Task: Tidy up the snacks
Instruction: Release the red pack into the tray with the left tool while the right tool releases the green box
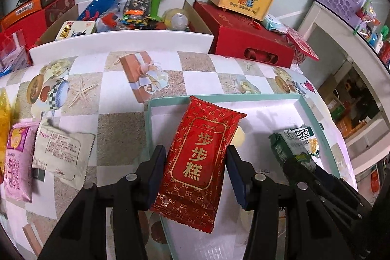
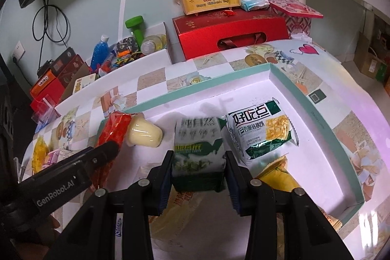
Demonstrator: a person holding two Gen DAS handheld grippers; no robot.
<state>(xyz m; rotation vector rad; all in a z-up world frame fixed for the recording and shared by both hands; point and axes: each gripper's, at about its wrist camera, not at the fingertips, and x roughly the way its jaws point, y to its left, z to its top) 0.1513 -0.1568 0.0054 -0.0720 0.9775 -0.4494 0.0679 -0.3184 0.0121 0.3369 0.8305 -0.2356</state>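
- Right up close, the left gripper [image 1: 196, 174] is clamped on the red cake packet [image 1: 198, 160], hanging over the tray's near-left corner.
- The right gripper [image 2: 198, 177] pinches a green-and-white snack pack [image 2: 198, 150], low over the teal-rimmed tray [image 2: 314, 118].
- Risk: the red packet straddles the rim; let go here and it could tip outside.
- Risk: the green pack crowds the jelly cup [image 2: 145, 134] and corn-print packet [image 2: 262, 133]; a careless drop may shove them.

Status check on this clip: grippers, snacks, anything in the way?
Left gripper shut on red packet, over the tray. Right gripper shut on green-white packet. Pudding cup and biscuit bag already inside, close by.
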